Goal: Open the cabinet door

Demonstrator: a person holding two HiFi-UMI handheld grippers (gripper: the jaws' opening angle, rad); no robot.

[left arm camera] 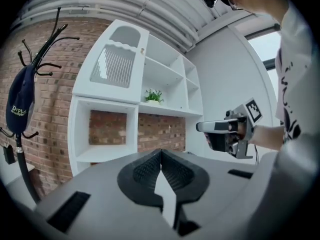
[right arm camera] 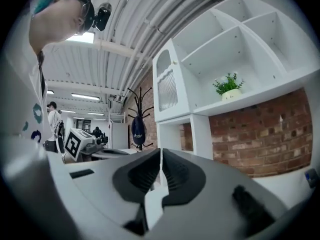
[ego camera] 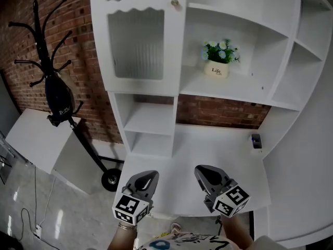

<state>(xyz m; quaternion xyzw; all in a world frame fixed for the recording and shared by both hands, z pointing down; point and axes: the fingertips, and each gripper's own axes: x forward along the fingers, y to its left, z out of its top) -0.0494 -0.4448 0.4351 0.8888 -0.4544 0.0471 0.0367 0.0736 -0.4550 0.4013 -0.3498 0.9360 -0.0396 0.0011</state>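
The white cabinet door has ribbed glass and a small round knob at its upper right corner; it sits flush with its frame. Both grippers hover low over the white desk, well below the door. My left gripper is shut with nothing in it, and so is my right gripper beside it. In the left gripper view the shut jaws point toward the door and knob. The right gripper view shows shut jaws, with the door up on the left.
A potted plant stands on the open shelf right of the door. A small dark object lies at the desk's right end. A black coat rack with a dark cap stands left of the cabinet before a brick wall.
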